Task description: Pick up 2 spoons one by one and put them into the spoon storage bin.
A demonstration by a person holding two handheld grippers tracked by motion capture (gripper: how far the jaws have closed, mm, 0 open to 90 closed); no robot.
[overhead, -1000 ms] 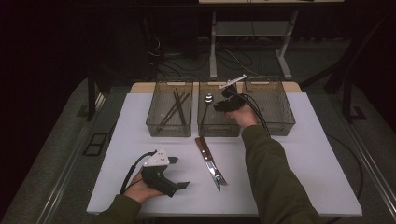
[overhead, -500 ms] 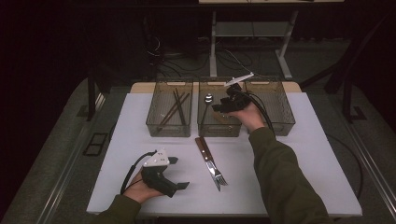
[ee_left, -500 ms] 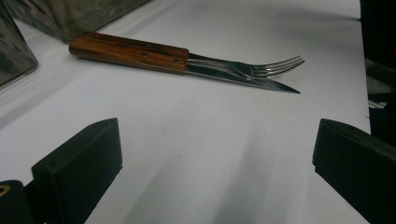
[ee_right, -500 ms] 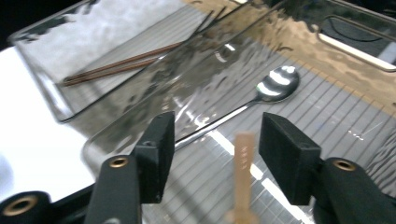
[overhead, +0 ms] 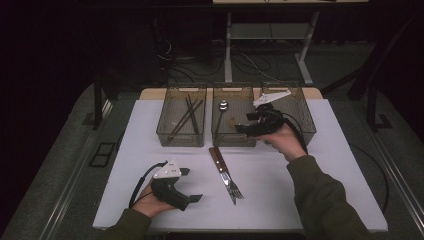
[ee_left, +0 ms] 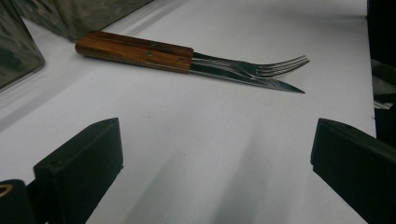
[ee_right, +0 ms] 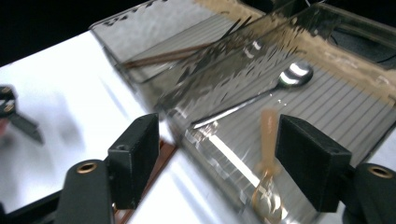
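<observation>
From the high view, the right tool [overhead: 246, 124] hovers over the near edge of the middle bin [overhead: 233, 141], where a spoon [overhead: 220, 114] lies; its jaws have just been opening and grip nothing. The left tool [overhead: 191, 186] rests on the white bench [overhead: 325, 175], jaws wide. A knife [overhead: 222, 170] and fork [overhead: 231, 183] lie together between the hands.

The left gripper view shows both wide jaws framing bare bench, the wooden-handled knife [ee_left: 187, 63] and fork [ee_left: 261, 67] beyond.

The right gripper view shows parted, empty jaws above the bin wall [ee_right: 219, 140], the spoon [ee_right: 261, 95] inside, chopsticks [ee_right: 163, 56] in the next bin.
</observation>
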